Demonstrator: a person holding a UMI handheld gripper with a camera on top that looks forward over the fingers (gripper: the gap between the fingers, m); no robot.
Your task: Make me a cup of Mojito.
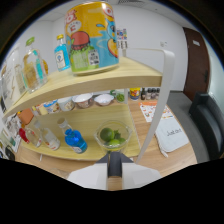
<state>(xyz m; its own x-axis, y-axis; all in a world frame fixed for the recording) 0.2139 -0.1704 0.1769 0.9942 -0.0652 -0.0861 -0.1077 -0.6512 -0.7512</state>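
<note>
My gripper (114, 159) points at a wooden shelf unit, its fingers (114, 167) pressed together with nothing between them. Just ahead of the fingertips, a clear glass bowl (113, 136) holding green limes stands on the lower shelf (90, 122). A blue-capped bottle (76, 141) lies to the left of the bowl, beside several clear bottles (47, 137). On the top shelf (100, 77) stands a large yellow can with a cartoon print (92, 36). Left of the can are a small blue bottle (61, 52) and clear glass bottles (32, 67).
Small bowls (92, 100) sit at the back under the top shelf. A white upright support (161, 100) holds the shelf's right end. Beyond it, a wooden table (150, 132) carries papers (170, 132) and small jars (142, 93). A dark chair (207, 120) and a brown door (195, 60) are at the right.
</note>
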